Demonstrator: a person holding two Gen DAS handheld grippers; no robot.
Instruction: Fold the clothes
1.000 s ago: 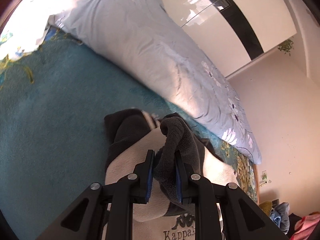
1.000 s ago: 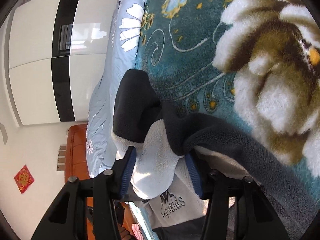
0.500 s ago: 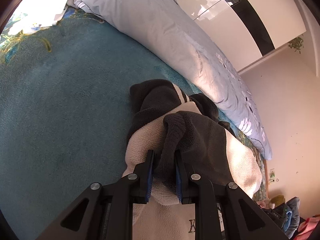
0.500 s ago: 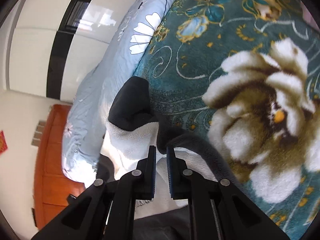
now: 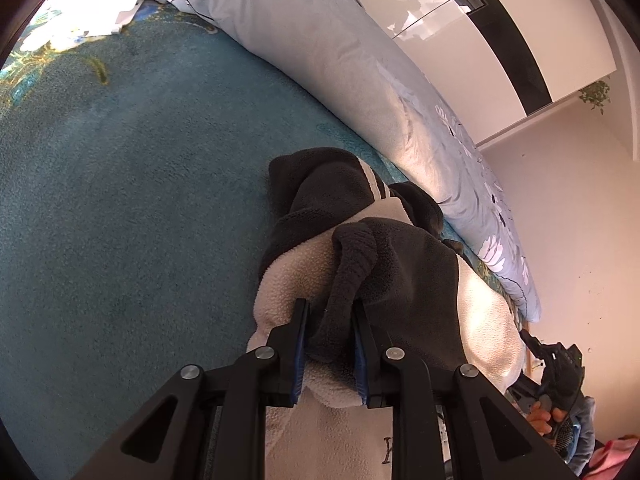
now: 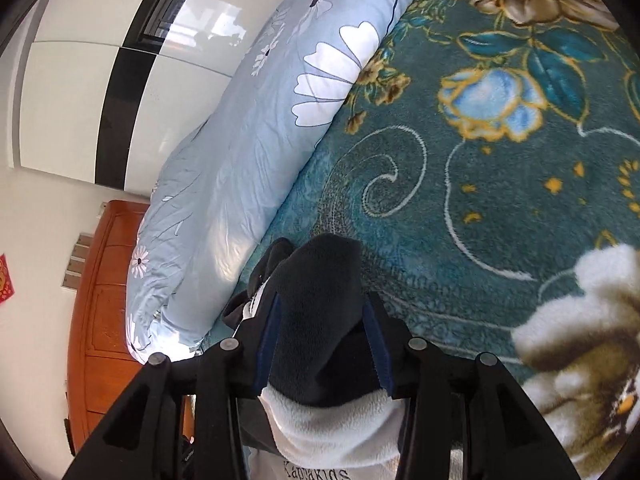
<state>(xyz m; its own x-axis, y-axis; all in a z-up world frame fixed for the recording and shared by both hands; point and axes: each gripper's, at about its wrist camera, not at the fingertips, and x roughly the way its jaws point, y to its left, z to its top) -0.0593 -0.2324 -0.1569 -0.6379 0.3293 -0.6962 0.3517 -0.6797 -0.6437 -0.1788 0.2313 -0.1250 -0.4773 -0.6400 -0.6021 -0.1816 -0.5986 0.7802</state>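
A cream and dark grey fleece jacket [image 5: 400, 280] lies bunched on the teal floral blanket [image 5: 120, 200]. My left gripper [image 5: 330, 320] is shut on a dark grey fold of the jacket, a sleeve laid across the cream body. In the right wrist view my right gripper [image 6: 324, 320] has its jaws fairly wide apart around a thick dark grey part of the jacket [image 6: 320, 300], with the cream body and "Kappa Kids" lettering below. Whether its pads press the cloth is unclear. The right gripper also shows in the left wrist view [image 5: 556, 364], held by a hand.
A rolled light blue floral duvet [image 5: 360, 80] runs along the far side of the blanket; it also shows in the right wrist view [image 6: 260, 140]. A white and black wardrobe [image 6: 100, 80] and a brown wooden headboard [image 6: 100, 300] stand beyond.
The left gripper has carried the grey sleeve across the cream body. The right gripper, shut half a second ago, now has wide jaws around a thick dark part of the jacket, further from the big flower.
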